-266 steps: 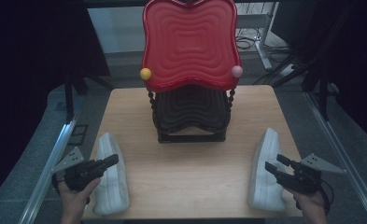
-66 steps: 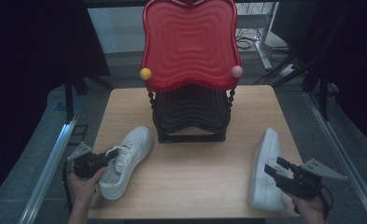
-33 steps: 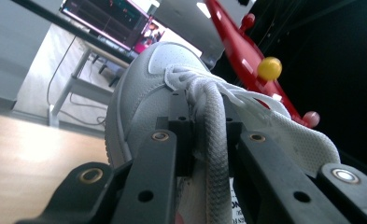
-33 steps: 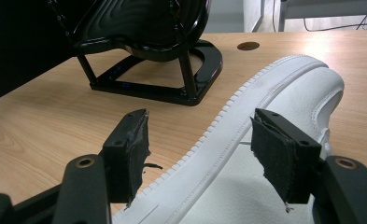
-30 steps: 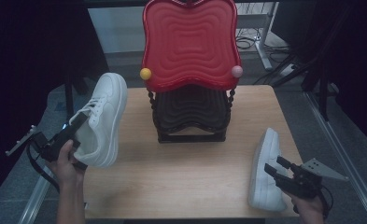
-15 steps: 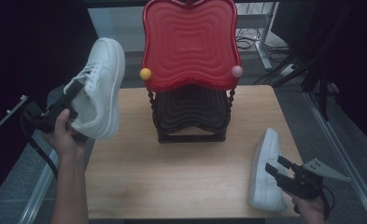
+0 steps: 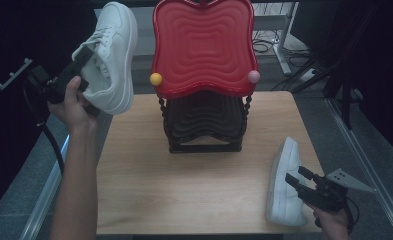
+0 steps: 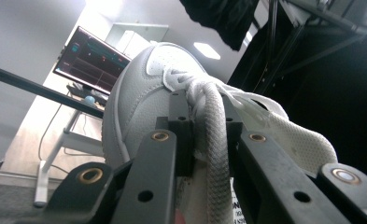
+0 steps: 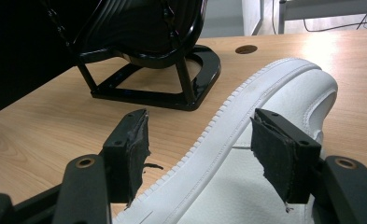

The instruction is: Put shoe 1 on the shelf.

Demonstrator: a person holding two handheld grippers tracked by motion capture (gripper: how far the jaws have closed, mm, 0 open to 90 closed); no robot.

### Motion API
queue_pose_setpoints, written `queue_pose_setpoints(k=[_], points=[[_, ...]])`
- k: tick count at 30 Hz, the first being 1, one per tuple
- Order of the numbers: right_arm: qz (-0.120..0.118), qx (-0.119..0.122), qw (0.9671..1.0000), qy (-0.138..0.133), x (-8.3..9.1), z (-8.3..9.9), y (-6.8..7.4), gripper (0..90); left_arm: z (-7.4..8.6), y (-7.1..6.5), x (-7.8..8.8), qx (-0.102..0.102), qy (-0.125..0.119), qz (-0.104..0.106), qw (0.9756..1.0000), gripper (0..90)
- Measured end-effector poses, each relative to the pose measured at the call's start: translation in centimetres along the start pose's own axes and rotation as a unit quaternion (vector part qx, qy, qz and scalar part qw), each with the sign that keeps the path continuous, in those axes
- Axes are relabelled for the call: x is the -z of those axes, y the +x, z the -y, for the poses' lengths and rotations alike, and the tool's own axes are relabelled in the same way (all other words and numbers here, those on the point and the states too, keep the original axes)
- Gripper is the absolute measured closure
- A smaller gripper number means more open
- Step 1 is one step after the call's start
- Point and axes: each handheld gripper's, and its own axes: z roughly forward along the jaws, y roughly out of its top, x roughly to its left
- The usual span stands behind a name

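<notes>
My left gripper (image 7: 81, 60) is shut on a white sneaker (image 7: 111, 55) and holds it high in the air at the far left, toe up, level with the rack's red top shelf (image 7: 204, 47). In the left gripper view the jaws clamp the sneaker (image 8: 144, 93) at its collar and laces, my left gripper (image 8: 204, 121) pointing upward. A second white sneaker (image 7: 284, 185) lies at the table's front right. My right gripper (image 7: 296, 180) stands open beside it. In the right gripper view that sneaker's (image 9: 265, 154) sole edge lies between the pads (image 9: 134, 144) of my right gripper (image 9: 202, 140), untouched.
The shoe rack has black lower tiers (image 7: 204, 120) under the red shelf, with a yellow knob (image 7: 155, 79) and a pink knob (image 7: 254, 76). It stands at the back middle of the wooden table (image 7: 184, 190). Its black base (image 9: 172, 88) is near my right gripper.
My left hand has lifted the sneaker from beside the table's left edge up and back, to the level of the red shelf. The right gripper and its sneaker have stayed put.
</notes>
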Motion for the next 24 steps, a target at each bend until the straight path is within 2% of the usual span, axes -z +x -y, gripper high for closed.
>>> queue_pose_setpoints(k=[5, 12, 17, 22, 24], points=[[-0.004, 0.002, 1.0, -0.001, 0.1, -0.1, 0.2, 36.7, -1.2, -1.5, -1.8, 0.017, -0.011, 0.007, 0.9998, 81.3], [-0.005, 0.006, 1.0, 0.0, 0.0, -0.1, 0.3, 36.8, -2.7, -4.0, -4.1, 0.004, -0.012, 0.01, 0.9999, 81.4], [-0.006, 0.005, 1.0, 0.001, 0.0, -0.1, 0.4, 36.8, -2.5, -5.2, -6.1, -0.003, -0.004, 0.015, 0.9999, 81.4], [-0.003, 0.003, 1.0, 0.001, 0.0, 0.0, 0.3, 36.7, -1.8, -6.5, -8.3, -0.015, -0.001, -0.003, 0.9999, 81.4], [-0.005, 0.003, 1.0, 0.002, 0.0, 0.1, 0.2, 36.7, -1.5, -6.9, -9.3, -0.013, 0.001, -0.007, 0.9999, 81.3]])
